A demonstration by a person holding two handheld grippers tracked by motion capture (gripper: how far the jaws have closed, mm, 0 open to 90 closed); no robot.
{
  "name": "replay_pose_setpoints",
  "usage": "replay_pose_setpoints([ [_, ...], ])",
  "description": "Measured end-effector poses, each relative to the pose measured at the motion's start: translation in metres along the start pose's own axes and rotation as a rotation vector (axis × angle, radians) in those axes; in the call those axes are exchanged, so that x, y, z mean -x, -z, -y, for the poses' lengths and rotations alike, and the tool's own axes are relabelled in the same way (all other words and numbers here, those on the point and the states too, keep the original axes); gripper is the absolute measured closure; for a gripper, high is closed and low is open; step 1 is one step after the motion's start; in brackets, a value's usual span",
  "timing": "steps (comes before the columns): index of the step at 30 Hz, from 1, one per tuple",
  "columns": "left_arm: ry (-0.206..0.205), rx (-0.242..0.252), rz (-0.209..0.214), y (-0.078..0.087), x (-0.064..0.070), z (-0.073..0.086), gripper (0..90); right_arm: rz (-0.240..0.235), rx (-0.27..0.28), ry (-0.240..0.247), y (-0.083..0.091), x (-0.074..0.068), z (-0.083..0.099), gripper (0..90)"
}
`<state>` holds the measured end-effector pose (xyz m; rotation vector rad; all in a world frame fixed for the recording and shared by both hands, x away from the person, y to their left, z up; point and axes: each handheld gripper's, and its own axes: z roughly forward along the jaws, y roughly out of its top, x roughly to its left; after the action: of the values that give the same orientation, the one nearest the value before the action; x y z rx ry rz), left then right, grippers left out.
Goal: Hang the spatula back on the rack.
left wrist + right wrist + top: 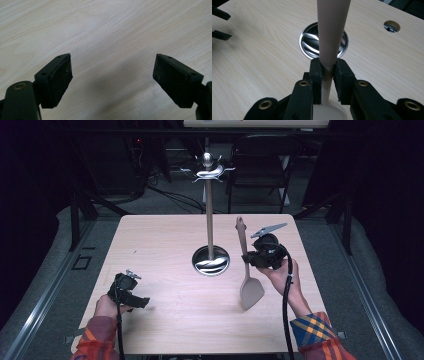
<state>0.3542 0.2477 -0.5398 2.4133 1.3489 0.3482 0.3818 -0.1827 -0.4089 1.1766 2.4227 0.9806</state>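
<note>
A beige spatula (251, 292) stands nearly upright right of the table's centre, blade down and handle up. My right gripper (246, 258) is shut on its thin neck, just above the blade. In the right gripper view the two pads clamp the spatula (332, 30) handle at my right gripper (327, 66). A utensil stand (209, 220) with a round chrome base (210, 260) and metal hooks (207, 170) on top rises at mid-table, just left of the spatula. My left gripper (140, 302) lies low at the front left, open, with bare wood between its jaws (112, 77).
The wooden table (165, 245) has a small round hole (392, 25) in its top beyond the chrome base (309, 42). A dark folding chair (262, 165) and cables sit on the floor behind the table. Dark frame rails run along both sides.
</note>
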Motion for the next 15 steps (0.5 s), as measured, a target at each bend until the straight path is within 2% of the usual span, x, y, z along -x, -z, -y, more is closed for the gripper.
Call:
replay_pose_setpoints([
  [5, 0.003, -0.003, 0.001, 0.0, 0.0, 0.0, 15.8, 0.003, 0.013, 0.006, 0.0, -0.002, -0.005, 77.4],
  [6, 0.003, -0.003, 0.001, 0.0, 0.0, 0.0, 15.8, 0.068, 0.003, 0.009, 0.002, -0.004, -0.007, 77.4],
  [7, 0.003, -0.003, 0.001, 0.0, 0.0, 0.0, 15.8, 0.049, 0.012, 0.009, 0.001, -0.004, -0.008, 77.4],
  [9, 0.0, -0.004, 0.001, -0.001, 0.0, 0.0, 15.8, 0.043, 0.034, 0.011, 0.0, -0.005, -0.011, 77.4],
  [15, 0.001, -0.004, 0.002, -0.001, 0.0, 0.0, 15.8, 0.043, 0.055, 0.012, -0.004, -0.008, -0.017, 77.4],
])
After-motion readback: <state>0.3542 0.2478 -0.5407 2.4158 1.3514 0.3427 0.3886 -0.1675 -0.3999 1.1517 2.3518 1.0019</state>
